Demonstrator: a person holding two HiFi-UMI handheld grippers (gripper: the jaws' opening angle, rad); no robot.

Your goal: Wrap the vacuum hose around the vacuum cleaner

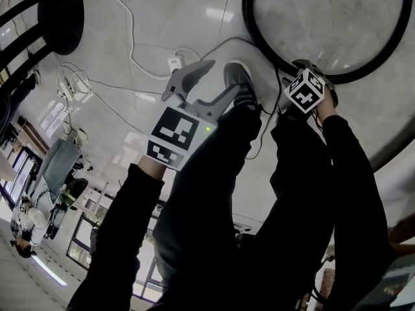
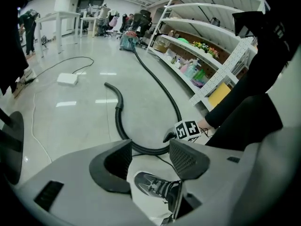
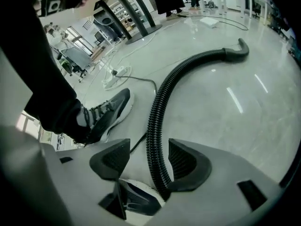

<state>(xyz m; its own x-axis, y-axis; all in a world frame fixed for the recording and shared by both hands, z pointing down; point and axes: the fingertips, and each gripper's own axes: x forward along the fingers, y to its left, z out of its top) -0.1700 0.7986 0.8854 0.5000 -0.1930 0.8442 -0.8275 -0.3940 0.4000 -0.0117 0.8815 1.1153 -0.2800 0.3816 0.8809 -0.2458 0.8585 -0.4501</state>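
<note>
The room is wide and bright, with a glossy pale floor [image 1: 162, 18] acting as the surface for everything, long shelves [image 2: 202, 46] running down one side, and white cables trailing about. The black ribbed hose [image 3: 157, 112] is lying on that floor in a big loose loop just in front of the person's shoes [image 3: 106, 112].

The right tongs [image 3: 148, 157] are sitting down low at the floor, spread wide, with the hose passing between them and lying close against one inner pad. They are not pinching it. From there the hose's long axis is running straight away from the tongs, then bending off towards its hooked free end [image 3: 237, 51].

The left tongs [image 2: 150, 154] are hanging higher, also spread wide, with only a shoe and bare floor showing in the gap. For them the hose is lying beyond the tips and crossing side to side. So the right hand is plainly the nearer one, and I would judge that closing it is what the next move is calling for.

Both black-sleeved arms are reaching downwards, the right one stretching further. The hose's other end is trailing off towards the far shelves, and I cannot pick out the vacuum cleaner there for certain.
</note>
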